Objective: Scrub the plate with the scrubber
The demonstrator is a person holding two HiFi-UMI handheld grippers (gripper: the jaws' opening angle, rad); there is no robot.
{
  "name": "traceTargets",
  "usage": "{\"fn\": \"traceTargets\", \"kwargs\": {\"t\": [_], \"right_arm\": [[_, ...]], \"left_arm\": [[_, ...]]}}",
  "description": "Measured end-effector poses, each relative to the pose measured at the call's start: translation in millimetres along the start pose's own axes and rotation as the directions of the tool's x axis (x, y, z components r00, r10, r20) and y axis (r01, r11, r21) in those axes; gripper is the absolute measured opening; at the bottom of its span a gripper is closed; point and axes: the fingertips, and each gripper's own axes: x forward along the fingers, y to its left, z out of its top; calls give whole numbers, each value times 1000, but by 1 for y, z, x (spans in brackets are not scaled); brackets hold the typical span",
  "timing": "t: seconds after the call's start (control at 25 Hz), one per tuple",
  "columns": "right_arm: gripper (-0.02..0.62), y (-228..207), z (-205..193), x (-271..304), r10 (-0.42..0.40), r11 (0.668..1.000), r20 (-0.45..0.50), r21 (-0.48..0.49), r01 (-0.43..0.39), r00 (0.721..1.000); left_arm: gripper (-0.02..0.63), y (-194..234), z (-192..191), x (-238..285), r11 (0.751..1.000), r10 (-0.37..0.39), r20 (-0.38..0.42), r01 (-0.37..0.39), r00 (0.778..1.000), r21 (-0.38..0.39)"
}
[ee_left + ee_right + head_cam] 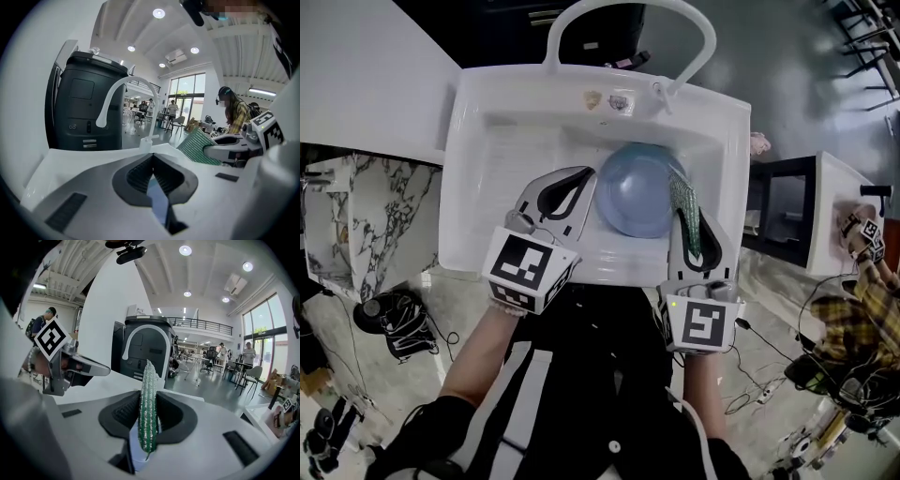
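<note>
Head view: shows a blue plate (pixel 636 187) in the white sink (pixel 469 187), right of centre. Has the left gripper (pixel 584 180) clamped on the plate's left rim and the right gripper (pixel 689 220) pinching a green scrubber (pixel 682 197) at its right edge. Left gripper view: closed tight on the thin blue rim. Right gripper view: closed on the scrubber, held edge-on between the pads.

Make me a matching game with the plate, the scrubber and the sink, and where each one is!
Things:
1. plate
2. scrubber
3. sink

Places:
A. pinched in the right tool
B. underneath the plate
C. rim pinched in the left tool

Pairs: 1-C, 2-A, 3-B
</note>
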Motion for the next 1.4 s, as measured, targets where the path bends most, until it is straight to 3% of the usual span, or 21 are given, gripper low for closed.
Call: {"fn": "traceTargets", "kwargs": {"t": [0.28, 0.52, 0.72, 1.0, 1.12, 1.4], "right_arm": [[95, 2, -10, 0, -9, 1000, -29, 10, 10, 1000], [95, -3, -15, 6, -24, 1000, -75, 18, 25, 997], [95, -1, -19, 8, 16, 1000, -72, -2, -16, 997], [95, -6, -33, 13, 51, 997, -69, 57, -47, 996], [95, -8, -40, 13, 68, 995, -84, 73, -62, 994], [95, -17, -58, 12, 99, 993, -125, 76, -90, 987]], "left_arm": [[0, 11, -30, 21, 996, -13, -82, 5, 997, -91], [0, 22, -61, 40, 989, 24, -180, -49, 983, -138], [0, 25, -87, 57, 981, 36, -259, -83, 965, -173], [46, 24, -132, 84, 959, 2, -374, -108, 927, -261], [92, 26, -155, 90, 959, 29, -437, -148, 899, -242], [103, 36, -193, 107, 948, 88, -524, -233, 847, -217]]}}
